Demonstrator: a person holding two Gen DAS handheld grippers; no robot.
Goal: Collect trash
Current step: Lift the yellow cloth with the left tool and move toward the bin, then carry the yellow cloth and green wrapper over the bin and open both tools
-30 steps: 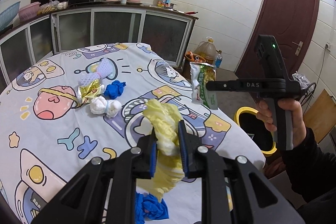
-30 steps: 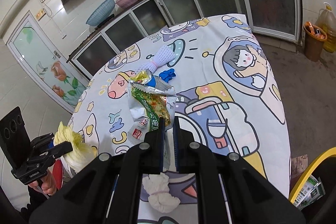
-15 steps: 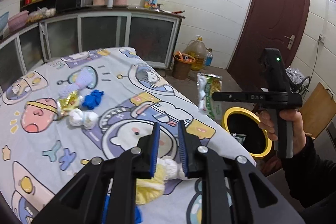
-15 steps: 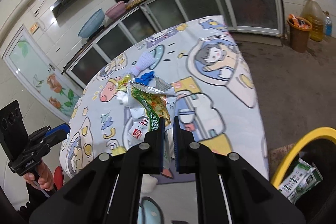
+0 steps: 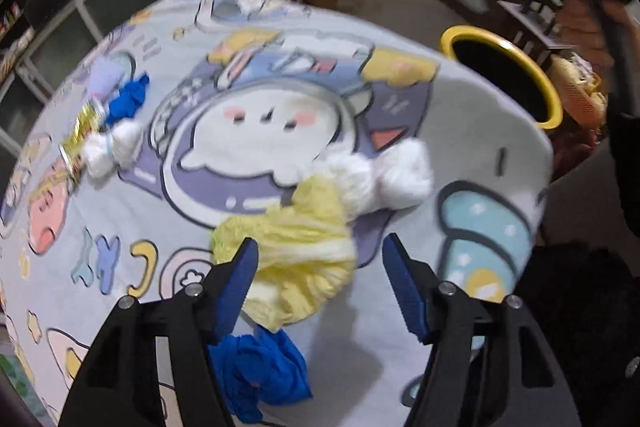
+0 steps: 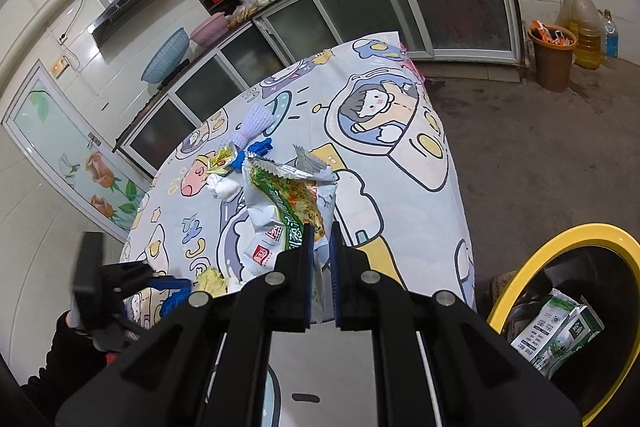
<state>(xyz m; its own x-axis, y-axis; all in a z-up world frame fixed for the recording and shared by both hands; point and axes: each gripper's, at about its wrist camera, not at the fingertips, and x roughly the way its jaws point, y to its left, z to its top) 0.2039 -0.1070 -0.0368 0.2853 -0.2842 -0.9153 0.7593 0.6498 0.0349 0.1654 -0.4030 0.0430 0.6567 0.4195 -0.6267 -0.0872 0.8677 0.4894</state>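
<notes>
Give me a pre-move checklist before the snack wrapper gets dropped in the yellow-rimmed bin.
1. Right gripper shut on the snack wrapper: ok.
2. Wrapper lifted off the table: ok.
3. Yellow-rimmed bin open, with room beside the cartons inside: ok.
4. Wrapper directly above the bin opening: not ok, the bin sits off to the right.
5. Left gripper away from the bin: ok, open over the yellow trash on the table.
6. Wrapper empty: cannot tell.

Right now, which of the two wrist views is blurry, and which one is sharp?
Left wrist view: motion-smeared throughout, the yellow wad and the yellow-rimmed bin soft. Right wrist view: crisp, print readable on the snack wrapper, fisheye bending the counter.
</notes>
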